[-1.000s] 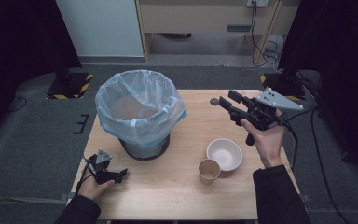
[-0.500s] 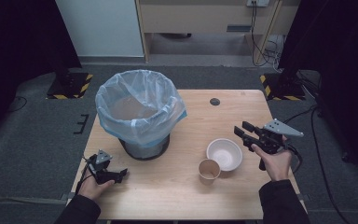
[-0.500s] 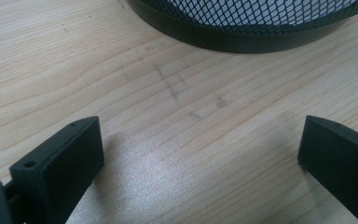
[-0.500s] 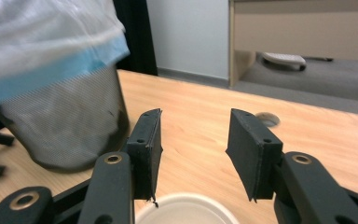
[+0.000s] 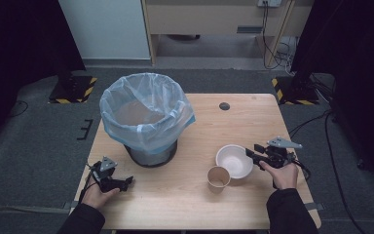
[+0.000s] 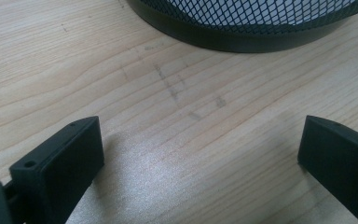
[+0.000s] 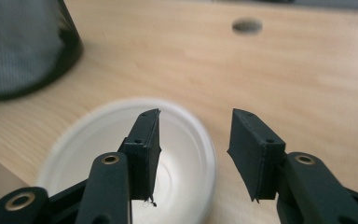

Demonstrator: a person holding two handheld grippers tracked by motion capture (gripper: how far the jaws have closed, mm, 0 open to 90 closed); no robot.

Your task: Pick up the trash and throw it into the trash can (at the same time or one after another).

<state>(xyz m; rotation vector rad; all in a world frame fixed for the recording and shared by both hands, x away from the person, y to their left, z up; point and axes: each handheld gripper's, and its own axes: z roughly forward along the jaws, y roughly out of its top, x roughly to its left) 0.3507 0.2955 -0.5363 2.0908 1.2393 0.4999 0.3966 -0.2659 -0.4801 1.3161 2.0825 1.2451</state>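
A white bowl (image 5: 234, 161) sits on the wooden table (image 5: 175, 209), with a brown paper cup (image 5: 218, 177) just in front of it to the left. My right gripper (image 5: 251, 152) is low at the bowl's right rim and open. In the right gripper view (image 7: 196, 116) one jaw hangs over the inside of the bowl (image 7: 186, 140) and the other outside it, the rim between them untouched; the jaws have just been opening slightly. My left gripper (image 5: 126, 181) rests open near the table's front left, its jaws (image 6: 200, 135) wide apart over bare wood.
A black mesh bin (image 5: 146, 117) lined with a pale blue bag stands at the table's left middle, its base (image 6: 242, 28) just ahead of the left gripper. A round cable hole (image 5: 224, 106) lies toward the far edge. Dark floor surrounds the table.
My right gripper has come down from above the table's far right and toward the person, to the right rim of the bowl. The left hand has stayed put.
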